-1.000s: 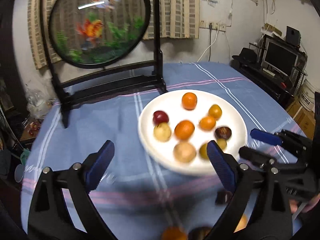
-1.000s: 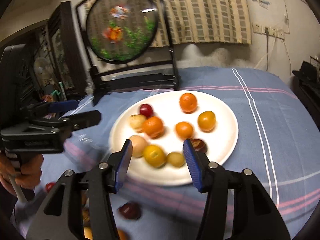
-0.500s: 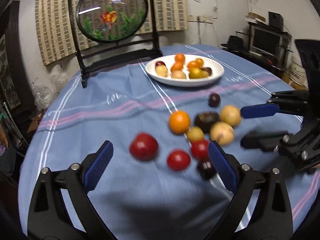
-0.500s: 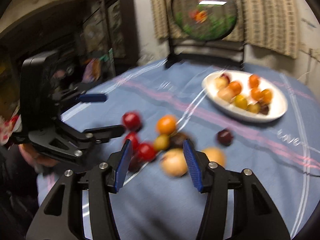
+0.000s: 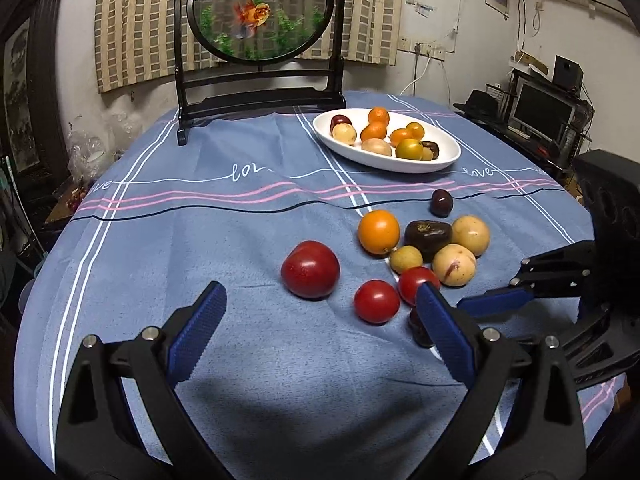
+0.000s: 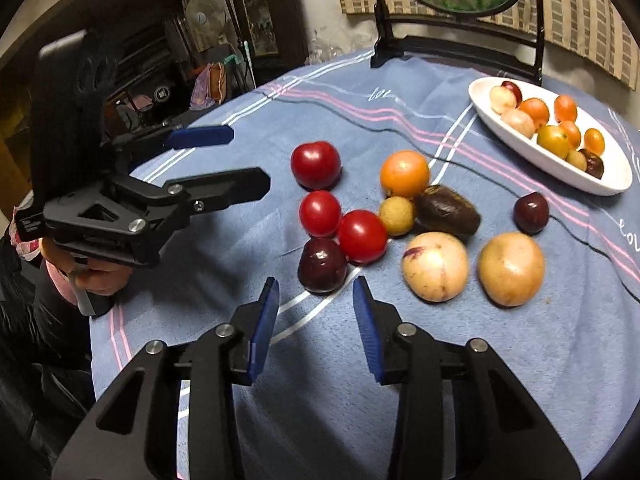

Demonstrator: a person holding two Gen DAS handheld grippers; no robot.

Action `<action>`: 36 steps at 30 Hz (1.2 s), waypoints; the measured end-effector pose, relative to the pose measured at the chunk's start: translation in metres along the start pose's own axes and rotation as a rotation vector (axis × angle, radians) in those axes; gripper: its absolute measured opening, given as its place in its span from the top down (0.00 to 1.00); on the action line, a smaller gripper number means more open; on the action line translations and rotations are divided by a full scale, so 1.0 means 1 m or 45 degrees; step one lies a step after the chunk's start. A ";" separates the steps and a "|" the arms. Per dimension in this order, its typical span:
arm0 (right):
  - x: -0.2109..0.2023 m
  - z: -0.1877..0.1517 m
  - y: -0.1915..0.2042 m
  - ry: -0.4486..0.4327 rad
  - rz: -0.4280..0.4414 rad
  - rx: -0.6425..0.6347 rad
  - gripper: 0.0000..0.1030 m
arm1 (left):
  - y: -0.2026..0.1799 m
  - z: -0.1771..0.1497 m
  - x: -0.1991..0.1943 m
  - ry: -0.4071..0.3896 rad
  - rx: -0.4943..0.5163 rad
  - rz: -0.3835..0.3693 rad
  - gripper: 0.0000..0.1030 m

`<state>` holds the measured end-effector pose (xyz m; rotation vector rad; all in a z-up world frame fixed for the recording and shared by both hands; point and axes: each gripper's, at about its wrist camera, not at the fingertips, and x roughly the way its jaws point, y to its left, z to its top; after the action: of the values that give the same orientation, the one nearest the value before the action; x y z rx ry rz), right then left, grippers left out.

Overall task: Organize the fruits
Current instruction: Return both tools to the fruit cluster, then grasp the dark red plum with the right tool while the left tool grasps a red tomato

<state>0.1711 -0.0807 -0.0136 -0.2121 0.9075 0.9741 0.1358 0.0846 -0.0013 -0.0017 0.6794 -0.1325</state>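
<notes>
Loose fruit lies on the blue tablecloth: a big red plum (image 5: 311, 269) (image 6: 315, 165), two red tomatoes (image 5: 376, 301) (image 6: 320, 213), an orange (image 5: 378, 232) (image 6: 404, 173), a dark plum (image 6: 322, 265), two pale yellow fruits (image 6: 435, 267) and others. A white plate (image 5: 444, 162) (image 6: 612, 184) at the far side holds several fruits. My left gripper (image 5: 320, 326) is open and empty, just short of the big red plum. My right gripper (image 6: 316, 316) is open and empty, just short of the dark plum.
A black stand with a round goldfish screen (image 5: 260, 12) stands at the table's far edge. The left gripper (image 6: 208, 160) also shows in the right wrist view, beside the red fruits. Shelves and a monitor (image 5: 542, 110) lie beyond the table.
Both grippers pulled back from the plate to the near pile of loose fruit and came lower. Both stayed open.
</notes>
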 end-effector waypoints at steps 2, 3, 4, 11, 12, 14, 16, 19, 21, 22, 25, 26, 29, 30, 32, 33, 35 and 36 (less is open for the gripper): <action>0.004 0.002 0.000 0.016 0.005 0.017 0.61 | 0.000 0.000 -0.002 -0.007 0.001 0.001 0.06; 0.006 0.003 0.000 0.019 0.005 0.029 0.61 | 0.000 0.000 -0.002 -0.008 0.000 0.003 0.06; 0.007 0.004 0.000 0.021 0.003 0.041 0.61 | 0.000 0.000 -0.002 -0.007 -0.001 0.006 0.06; 0.015 0.007 -0.007 0.050 -0.010 0.114 0.61 | 0.004 0.000 0.000 0.004 -0.020 0.018 0.06; 0.015 0.008 -0.007 0.048 -0.010 0.117 0.61 | 0.004 0.001 0.000 0.005 -0.023 0.020 0.06; 0.016 0.009 -0.005 0.045 -0.011 0.114 0.61 | 0.005 0.001 0.001 0.008 -0.025 0.020 0.06; 0.018 0.010 -0.006 0.046 -0.013 0.114 0.61 | 0.005 0.001 0.001 0.010 -0.023 0.022 0.06; 0.018 0.011 -0.006 0.046 -0.013 0.118 0.61 | 0.004 0.001 0.001 0.007 -0.020 0.024 0.06; 0.019 0.012 -0.006 0.046 -0.015 0.124 0.61 | 0.004 0.001 0.002 0.008 -0.020 0.026 0.06; 0.019 0.012 -0.006 0.045 -0.018 0.129 0.61 | 0.005 0.001 0.001 0.008 -0.021 0.029 0.06; 0.019 0.012 -0.005 0.042 -0.020 0.136 0.61 | 0.005 0.001 0.002 0.011 -0.024 0.035 0.06; 0.021 0.013 -0.006 0.042 -0.020 0.138 0.61 | 0.006 0.001 0.001 0.012 -0.026 0.036 0.06; 0.021 0.014 -0.007 0.042 -0.020 0.142 0.61 | 0.006 0.001 0.001 0.012 -0.026 0.038 0.06; 0.022 0.014 -0.007 0.043 -0.019 0.145 0.61 | 0.006 0.001 0.001 0.012 -0.026 0.038 0.06; 0.022 0.014 -0.009 0.043 -0.017 0.151 0.61 | 0.006 0.001 0.001 0.013 -0.028 0.042 0.06; 0.022 0.014 -0.010 0.042 -0.016 0.153 0.61 | 0.007 0.000 0.001 0.014 -0.030 0.043 0.06; 0.021 0.014 -0.010 0.042 -0.016 0.153 0.61 | 0.008 0.000 0.002 0.018 -0.033 0.044 0.06; 0.022 0.014 -0.011 0.042 -0.016 0.154 0.61 | 0.008 0.000 0.002 0.019 -0.034 0.045 0.06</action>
<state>0.1925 -0.0660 -0.0232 -0.1316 0.9905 0.9030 0.1386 0.0919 -0.0027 -0.0141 0.6960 -0.0901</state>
